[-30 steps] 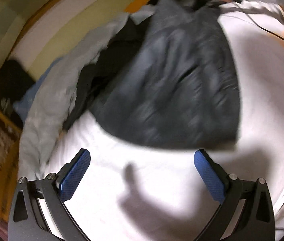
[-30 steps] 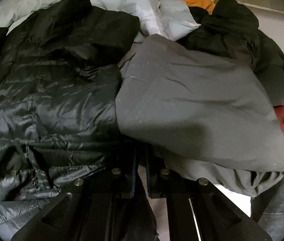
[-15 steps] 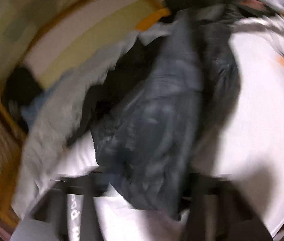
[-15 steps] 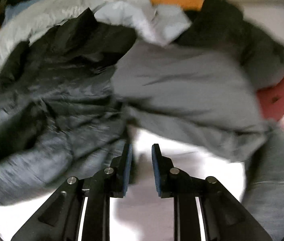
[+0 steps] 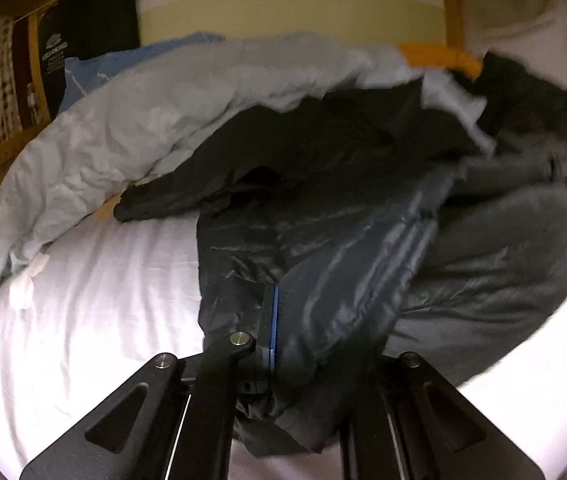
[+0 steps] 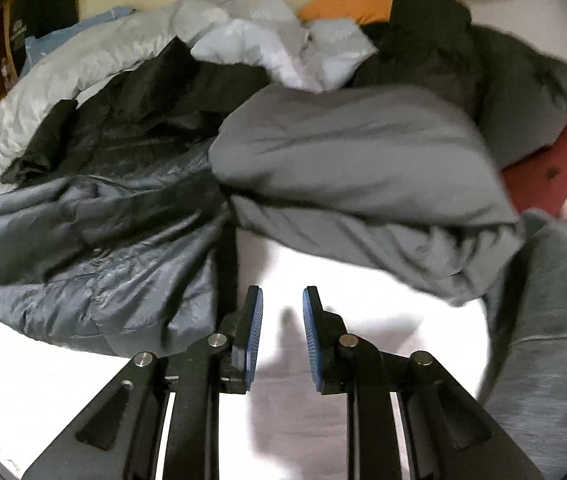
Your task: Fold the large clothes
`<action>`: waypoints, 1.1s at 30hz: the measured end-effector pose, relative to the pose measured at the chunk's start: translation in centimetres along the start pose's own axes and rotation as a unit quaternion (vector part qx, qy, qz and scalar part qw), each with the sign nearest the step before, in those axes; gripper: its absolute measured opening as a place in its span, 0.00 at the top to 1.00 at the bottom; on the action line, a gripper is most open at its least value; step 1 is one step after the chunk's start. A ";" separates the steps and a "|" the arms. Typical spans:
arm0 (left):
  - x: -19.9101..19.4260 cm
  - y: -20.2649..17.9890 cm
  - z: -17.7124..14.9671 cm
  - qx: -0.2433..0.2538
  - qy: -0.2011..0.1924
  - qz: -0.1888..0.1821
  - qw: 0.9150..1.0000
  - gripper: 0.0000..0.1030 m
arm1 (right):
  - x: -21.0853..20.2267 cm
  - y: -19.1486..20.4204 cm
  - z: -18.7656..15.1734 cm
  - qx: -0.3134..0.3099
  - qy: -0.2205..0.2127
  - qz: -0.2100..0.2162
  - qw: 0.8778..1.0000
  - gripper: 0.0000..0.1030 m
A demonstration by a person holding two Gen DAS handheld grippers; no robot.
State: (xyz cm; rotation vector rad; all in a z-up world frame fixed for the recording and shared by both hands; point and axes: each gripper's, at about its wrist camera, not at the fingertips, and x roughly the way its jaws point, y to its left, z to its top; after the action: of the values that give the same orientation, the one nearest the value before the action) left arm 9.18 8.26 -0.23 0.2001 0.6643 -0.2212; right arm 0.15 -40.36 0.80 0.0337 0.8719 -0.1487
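Observation:
A dark shiny quilted jacket (image 5: 343, 248) lies bunched on the white bed sheet (image 5: 83, 320). My left gripper (image 5: 281, 320) is closing on a fold of its hem. The fabric is pinched against the blue pad (image 5: 273, 320) and drapes over the other finger, hiding it. In the right wrist view the same jacket (image 6: 103, 240) spreads to the left. My right gripper (image 6: 282, 336) stands slightly open over bare sheet (image 6: 363, 320), with nothing between its pads and clear of the cloth.
A matte grey garment (image 6: 363, 152) is heaped behind the right gripper. A pale blue duvet (image 5: 143, 120) runs along the back left. Black clothing (image 6: 427, 40) and an orange cushion (image 6: 343, 6) lie at the far edge. A red item (image 6: 543, 168) and grey knit fabric (image 6: 543, 360) are at right.
My left gripper went from wide open over the sheet to shut on the jacket's hem and lifted it while rolling. My right gripper let go of the cloth, opened a little and drew back.

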 end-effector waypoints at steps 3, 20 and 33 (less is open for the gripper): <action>1.9 -0.9 -0.8 -0.009 0.047 0.032 0.998 0.83 | 0.5 0.8 0.2 -0.008 -0.001 0.030 1.000 0.79; 0.7 2.4 -2.9 -0.096 0.108 -0.033 0.989 0.26 | 4.4 4.2 -1.0 -0.028 0.021 0.003 0.999 0.85; 0.1 5.1 -2.2 -0.145 0.076 -0.052 0.985 0.37 | 1.0 1.6 -0.4 0.043 -0.015 0.027 0.999 0.66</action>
State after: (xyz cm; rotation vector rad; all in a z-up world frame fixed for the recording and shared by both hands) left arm 9.31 13.69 -1.41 -0.0987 0.8508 -0.2076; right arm 0.71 -38.89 -0.30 0.1343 0.8334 -0.1363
